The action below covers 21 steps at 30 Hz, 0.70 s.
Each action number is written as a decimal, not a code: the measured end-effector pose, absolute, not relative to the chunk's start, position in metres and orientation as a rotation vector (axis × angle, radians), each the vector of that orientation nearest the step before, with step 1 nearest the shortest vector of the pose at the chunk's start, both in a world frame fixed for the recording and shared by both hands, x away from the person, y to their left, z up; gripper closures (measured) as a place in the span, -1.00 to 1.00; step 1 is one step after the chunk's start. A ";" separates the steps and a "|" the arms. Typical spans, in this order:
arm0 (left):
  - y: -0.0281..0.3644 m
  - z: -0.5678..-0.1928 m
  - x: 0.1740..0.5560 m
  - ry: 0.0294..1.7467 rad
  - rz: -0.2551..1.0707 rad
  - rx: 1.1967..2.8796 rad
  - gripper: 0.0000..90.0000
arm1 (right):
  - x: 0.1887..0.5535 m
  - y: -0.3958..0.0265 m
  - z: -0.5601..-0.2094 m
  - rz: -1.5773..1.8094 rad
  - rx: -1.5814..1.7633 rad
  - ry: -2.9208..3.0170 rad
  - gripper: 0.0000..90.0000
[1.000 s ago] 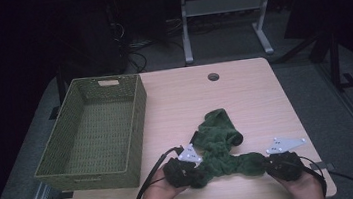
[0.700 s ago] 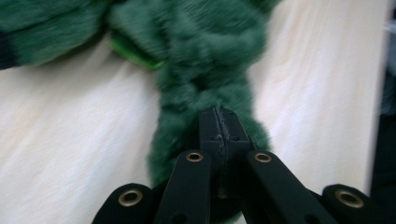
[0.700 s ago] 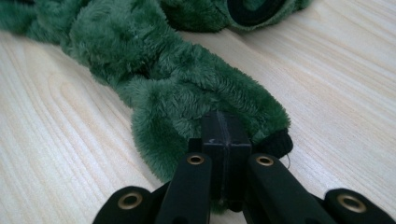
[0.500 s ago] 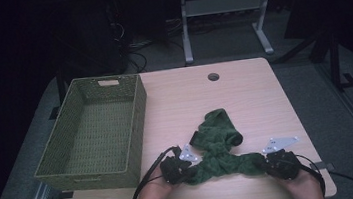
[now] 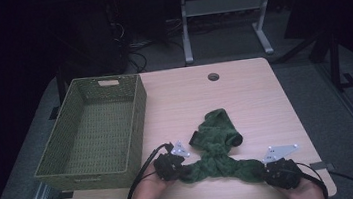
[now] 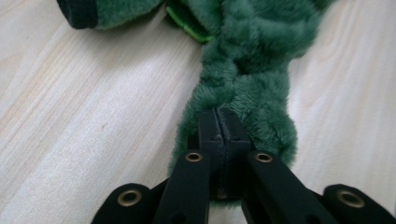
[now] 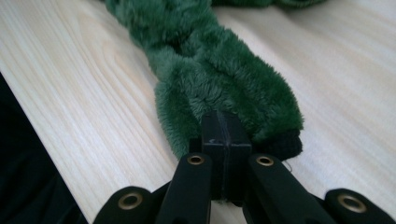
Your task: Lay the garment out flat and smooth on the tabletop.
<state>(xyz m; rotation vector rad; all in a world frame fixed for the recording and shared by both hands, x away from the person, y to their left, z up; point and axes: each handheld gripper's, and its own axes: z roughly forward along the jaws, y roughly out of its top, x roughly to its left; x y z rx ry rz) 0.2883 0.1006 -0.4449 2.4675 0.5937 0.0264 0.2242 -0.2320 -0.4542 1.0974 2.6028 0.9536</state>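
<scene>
A dark green fleece garment [image 5: 217, 140] lies twisted on the wooden table [image 5: 244, 96], stretched into a strip along the near edge. My left gripper [image 5: 181, 170] is shut on its left end. In the left gripper view the jaws [image 6: 218, 116] pinch the fuzzy fabric [image 6: 252, 60]; they have just eased open a touch, with the fleece still between them. My right gripper [image 5: 265, 172] is shut on the right end. In the right gripper view the jaws [image 7: 223, 122] clamp the fleece [image 7: 210, 70] beside a black cuff [image 7: 285, 142].
A green woven basket [image 5: 138, 109] stands empty on the left part of the table, just left of my left hand. A round cable hole [image 5: 213, 76] sits at the far middle. A metal stand [image 5: 225, 18] is behind the table.
My left gripper has drawn leftwards with its end of the garment, pulling the strip between the two grippers longer. The right gripper has stayed put.
</scene>
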 end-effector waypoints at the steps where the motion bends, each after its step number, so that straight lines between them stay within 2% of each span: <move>1: 0.102 -0.442 0.289 0.597 0.031 2.458 0.93 | 0.225 -0.232 -0.452 0.968 1.092 2.590 0.97; 8: 0.107 -0.427 0.298 0.614 0.048 2.390 0.75 | 0.235 -0.231 -0.442 1.034 1.102 2.540 0.78; 12: 0.103 -0.422 0.307 0.618 0.055 2.367 0.58 | 0.246 -0.229 -0.438 1.044 1.111 2.528 0.67; 21: 0.093 -0.412 0.334 0.643 0.136 2.344 0.25 | 0.279 -0.224 -0.431 1.066 1.141 2.501 0.55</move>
